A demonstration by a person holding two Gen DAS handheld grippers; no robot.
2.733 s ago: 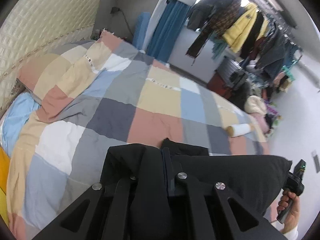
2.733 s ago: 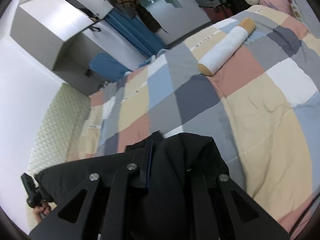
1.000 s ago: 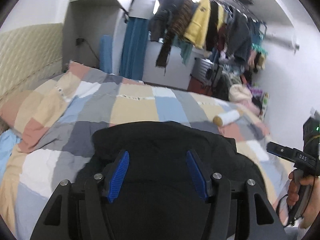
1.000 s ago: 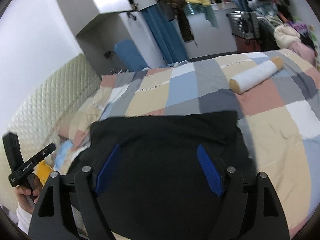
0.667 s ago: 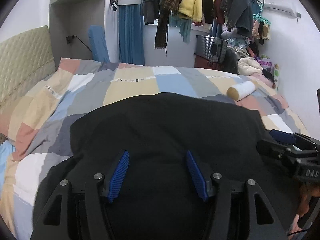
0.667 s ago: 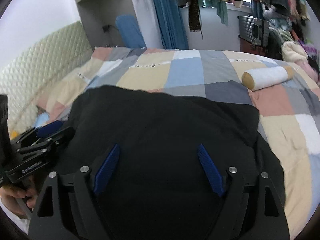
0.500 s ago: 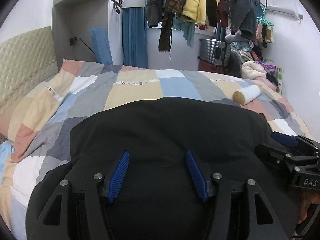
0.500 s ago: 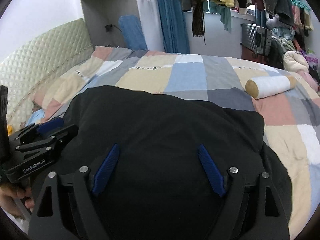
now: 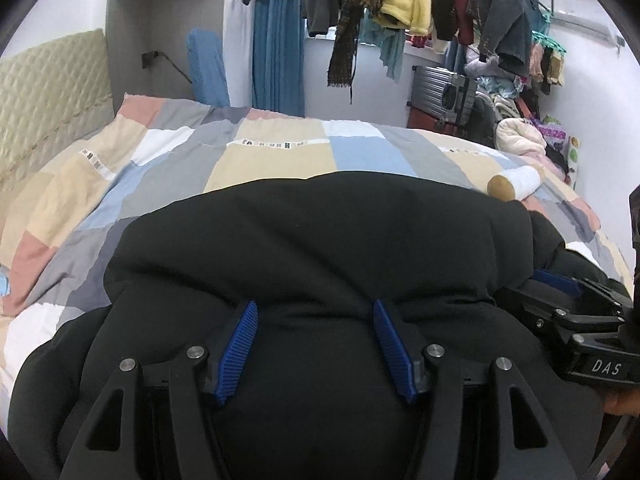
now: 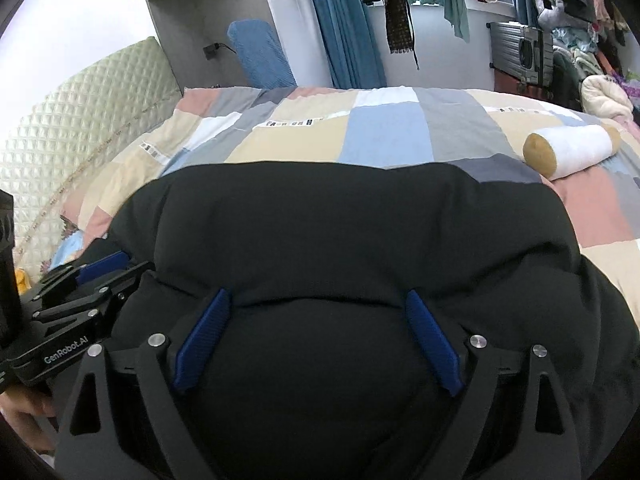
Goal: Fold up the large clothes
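A large black garment lies folded over on the patchwork quilt, its far fold edge rounded. In the left wrist view my left gripper is open low over the garment's near part, with black cloth bulging between its blue pads. My right gripper hangs over the same garment; its jaws are opening, cloth lies between them, and the pads are not pressing it. Each gripper appears in the other's view, right gripper and left gripper, at the garment's sides.
A white rolled bolster lies on the quilt at the far right. A padded headboard runs along the left. Hanging clothes and a grey suitcase stand beyond the bed. A hand holds the left gripper's handle.
Both grippers let go of the black garment, which now lies on the bed, then came down close over it. The right jaws have widened.
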